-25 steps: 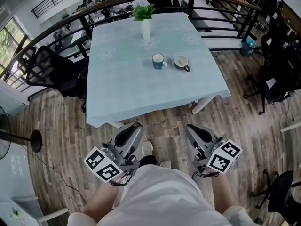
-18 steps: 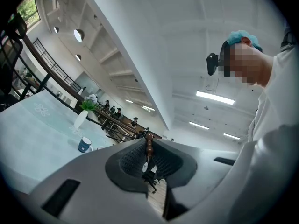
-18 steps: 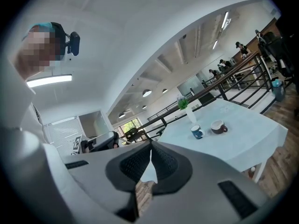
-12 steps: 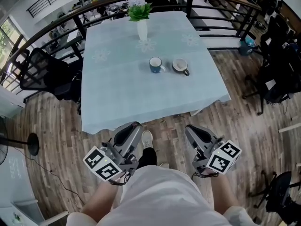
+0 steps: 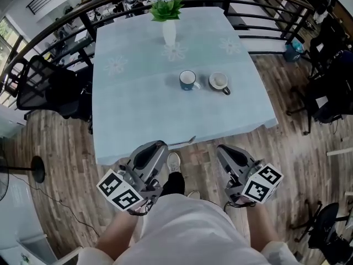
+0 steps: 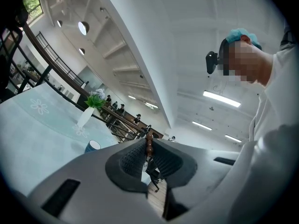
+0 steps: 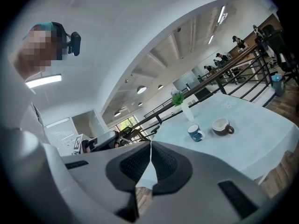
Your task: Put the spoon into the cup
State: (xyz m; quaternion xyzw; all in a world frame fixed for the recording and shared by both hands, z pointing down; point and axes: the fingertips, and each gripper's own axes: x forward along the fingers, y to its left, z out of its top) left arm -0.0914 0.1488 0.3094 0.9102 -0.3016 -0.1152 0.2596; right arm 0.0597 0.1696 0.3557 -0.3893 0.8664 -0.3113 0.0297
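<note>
Left claw point(image 6: 148, 147) is clamped on a slim brown beaded stem, seemingly the handle of the spoon point(image 6: 149, 143), which pokes out just past the ribbed pads; its bowl does not show in the left gripper view. Right claw point(image 7: 150, 144) has its jaws pressed together with nothing between them. In the head view both are held low in front of the person's body, marker cubes toward the person. The left claw point(image 5: 159, 146) has its tip at the near edge of the table point(image 5: 132, 115), and the right claw point(image 5: 223, 148) is over the wooden floor point(image 5: 71, 192) just short of that edge. A pale blue cloth with faint flower prints covers the table. Right of its middle stand two cups, well apart from both claws: a blue cup point(image 5: 187, 80) and, just beside it on the right but not touching, a brown cup point(image 5: 219, 81) with a white inside. Both are upright, and neither shows anything inside. The right gripper view shows the same pair, blue cup point(image 7: 194, 132) and brown cup point(image 7: 222, 126), beyond its jaws. Farther back, near the table's far edge, a white vase point(image 5: 169, 33) holds a green plant. A black chair point(image 5: 47, 87) stands off the table's left side, and a dark railing point(image 5: 77, 16) curves behind it.
</note>
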